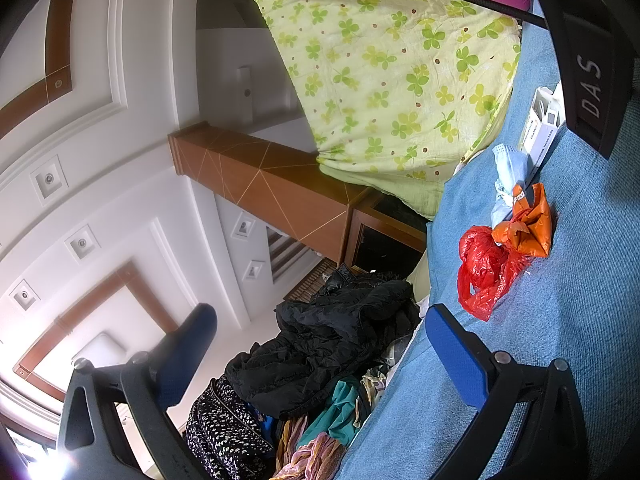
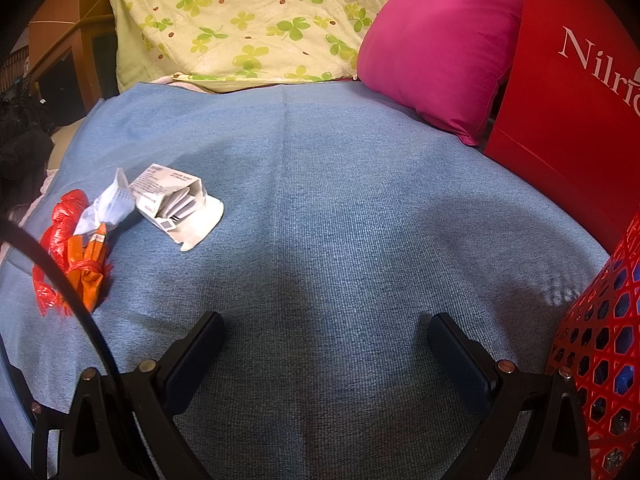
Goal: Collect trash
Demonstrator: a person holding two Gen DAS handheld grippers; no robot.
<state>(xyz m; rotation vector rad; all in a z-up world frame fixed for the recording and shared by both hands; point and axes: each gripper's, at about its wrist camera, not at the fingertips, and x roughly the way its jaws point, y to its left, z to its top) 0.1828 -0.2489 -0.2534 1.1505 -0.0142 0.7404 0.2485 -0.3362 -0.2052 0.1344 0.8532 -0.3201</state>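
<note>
One red bag (image 2: 60,236); one orange wrapper (image 2: 89,268); one mask (image 2: 110,206) — one carton (image 2: 168,196).

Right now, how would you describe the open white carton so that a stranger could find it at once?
Look at the blue blanket, toward its left side, where the litter lies. The white carton lies nearest the middle, beside a crumpled face mask and orange and red bags. It alone is stiff, printed, with an open end.

A bed under a blue blanket (image 2: 340,184) carries a trash cluster — red plastic bag (image 2: 60,232), orange wrapper (image 2: 86,268), crumpled face mask (image 2: 114,204), opened white carton (image 2: 176,204) — plus a pink pillow (image 2: 436,48), clover-print quilt (image 2: 248,20), red paper bag (image 2: 568,112) and red mesh basket (image 2: 604,344).
</note>
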